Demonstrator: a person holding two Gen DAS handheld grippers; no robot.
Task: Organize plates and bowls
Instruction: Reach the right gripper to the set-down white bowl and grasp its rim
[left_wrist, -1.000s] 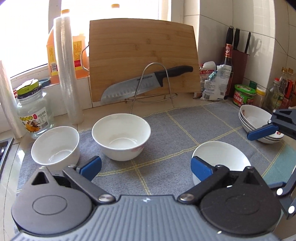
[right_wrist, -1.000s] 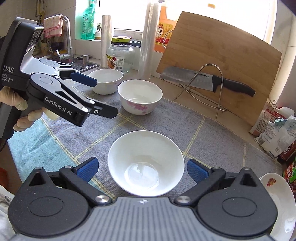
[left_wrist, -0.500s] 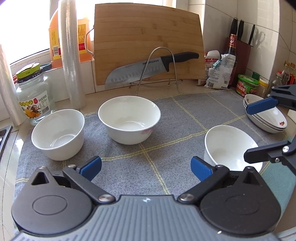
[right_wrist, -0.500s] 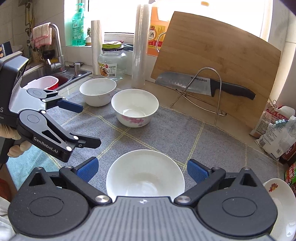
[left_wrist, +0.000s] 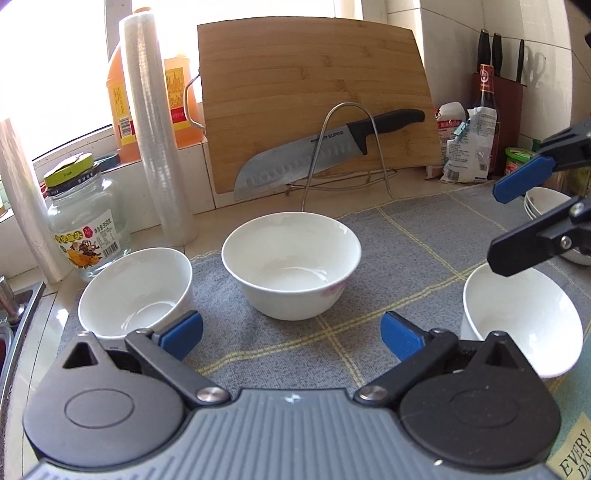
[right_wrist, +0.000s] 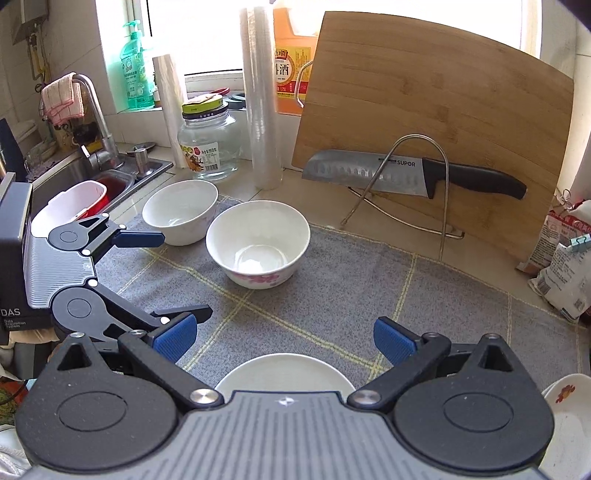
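I hold both jaws wide: my right gripper (right_wrist: 284, 341) hovers over the near-edge bowl (right_wrist: 284, 371) for pickup, my left gripper (left_wrist: 291, 334) facing the middle bowl (left_wrist: 291, 264).

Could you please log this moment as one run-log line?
left gripper: open, facing flowered bowl | right gripper: open, over plain bowl | nothing held

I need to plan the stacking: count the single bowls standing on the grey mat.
3: a plain bowl at the mat's sink end, a flowered bowl mid-mat, and a third bowl under the right gripper. Stacked dishes sit beyond.
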